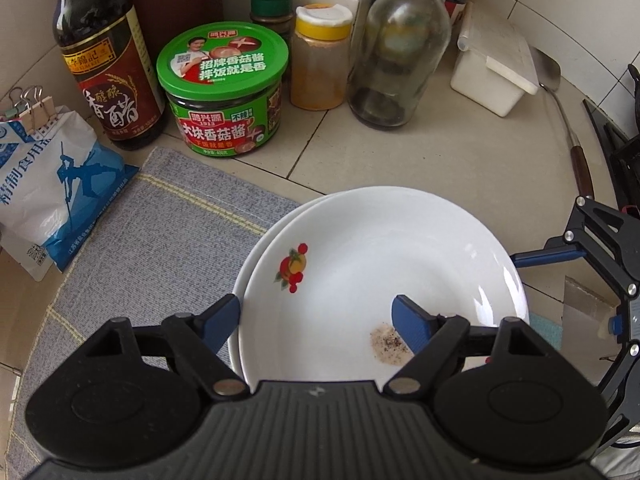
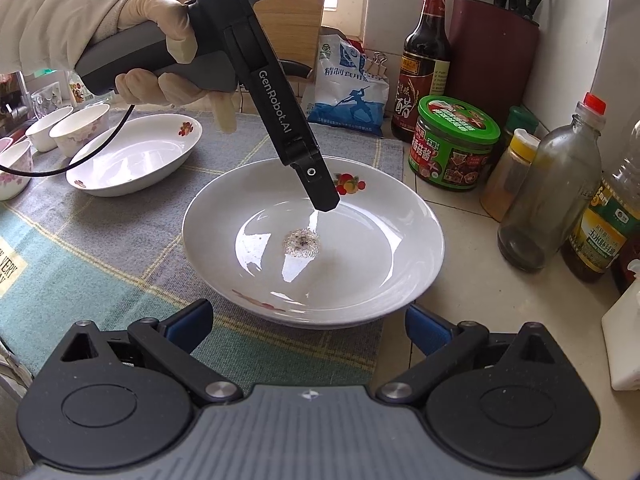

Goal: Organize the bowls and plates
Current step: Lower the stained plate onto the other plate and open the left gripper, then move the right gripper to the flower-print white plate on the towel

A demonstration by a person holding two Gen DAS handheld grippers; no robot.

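Two stacked plates (image 2: 316, 240) on the mat (image 2: 100, 240)
Top plate holds speckled residue (image 2: 302, 243); left gripper (image 1: 316, 316) straddles its rim, right gripper (image 2: 308, 326) gapes empty beside it.

Home kitchen: tiled counter (image 1: 400, 152), vinegar bottle (image 1: 108, 64) at 11 o'clock, knife block (image 2: 490, 52) at 1.

Left wrist view: close above the white plate (image 1: 380, 264), facing the jars along the wall ahead of its claw. Right wrist view: lower, nearer the plate's (image 2: 314, 240) rim, facing across it. Both share plate and green-lidded jar (image 1: 224, 88) (image 2: 456, 144).
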